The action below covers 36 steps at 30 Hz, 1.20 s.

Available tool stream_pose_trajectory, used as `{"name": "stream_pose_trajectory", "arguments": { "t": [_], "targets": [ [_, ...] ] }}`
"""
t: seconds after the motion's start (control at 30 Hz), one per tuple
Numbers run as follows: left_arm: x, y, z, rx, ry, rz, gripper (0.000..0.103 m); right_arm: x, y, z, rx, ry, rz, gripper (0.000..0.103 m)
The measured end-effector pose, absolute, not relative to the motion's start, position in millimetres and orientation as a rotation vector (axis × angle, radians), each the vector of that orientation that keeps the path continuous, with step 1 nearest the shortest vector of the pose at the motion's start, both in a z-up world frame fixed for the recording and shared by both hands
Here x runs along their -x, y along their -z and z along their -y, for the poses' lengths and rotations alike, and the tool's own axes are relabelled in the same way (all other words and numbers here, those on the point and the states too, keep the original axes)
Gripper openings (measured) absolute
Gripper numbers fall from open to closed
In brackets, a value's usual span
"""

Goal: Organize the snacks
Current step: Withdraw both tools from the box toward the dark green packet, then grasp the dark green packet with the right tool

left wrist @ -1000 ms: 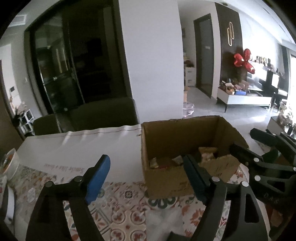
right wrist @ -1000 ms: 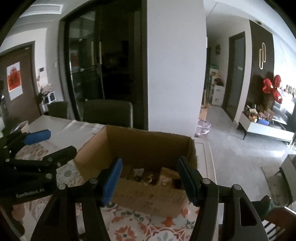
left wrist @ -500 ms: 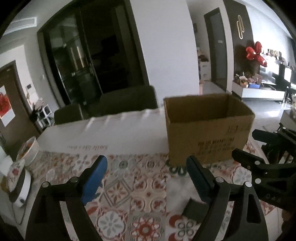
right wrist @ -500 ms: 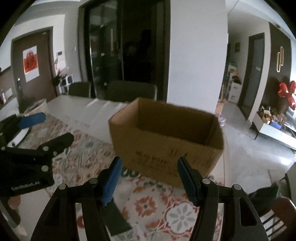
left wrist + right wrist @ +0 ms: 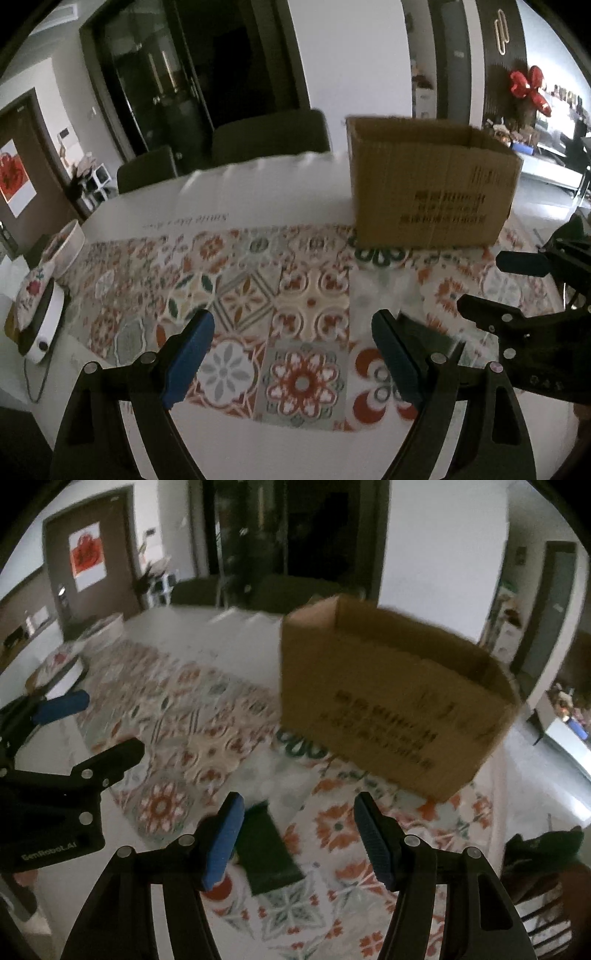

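The left gripper (image 5: 291,354) is gaping wide over the patterned cloth (image 5: 236,295), its jaws having just been opening with nothing between them. The right gripper (image 5: 297,834) is also standing apart, empty, a dark green packet (image 5: 267,853) lying just below its left pad. The cardboard box (image 5: 388,701) is sitting beyond both, ahead and to the right.

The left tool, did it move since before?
Yes. The left tool has come down: earlier it looked into the cardboard box, now it sees only the outside.
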<state>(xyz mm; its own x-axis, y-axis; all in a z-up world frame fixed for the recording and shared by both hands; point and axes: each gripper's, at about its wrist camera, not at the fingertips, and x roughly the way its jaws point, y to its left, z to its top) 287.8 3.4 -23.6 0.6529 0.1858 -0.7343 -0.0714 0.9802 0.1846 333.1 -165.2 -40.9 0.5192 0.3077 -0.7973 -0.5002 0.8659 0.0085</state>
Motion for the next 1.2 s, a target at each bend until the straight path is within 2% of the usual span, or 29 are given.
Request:
{"name": "stream_pose_trajectory", "arguments": {
  "t": [0.53, 1.1, 1.17, 1.2],
  "targets": [
    [-279, 78, -11, -0.076, -0.151, -1.016, 0.087, -340, 106, 132, 0.434, -0.653, -1.130, 0.063],
    [-291, 102, -18, -0.039, -0.173, -1.074, 0.087, -354, 135, 112, 0.504, -0.702, -1.168, 0.062],
    [-291, 103, -18, -0.041, -0.175, -1.076, 0.087, -353, 135, 113, 0.499, -0.702, -1.158, 0.061],
    [-291, 103, -18, -0.041, -0.176, -1.076, 0.087, -353, 135, 112, 0.494, -0.704, -1.152, 0.054]
  ]
}}
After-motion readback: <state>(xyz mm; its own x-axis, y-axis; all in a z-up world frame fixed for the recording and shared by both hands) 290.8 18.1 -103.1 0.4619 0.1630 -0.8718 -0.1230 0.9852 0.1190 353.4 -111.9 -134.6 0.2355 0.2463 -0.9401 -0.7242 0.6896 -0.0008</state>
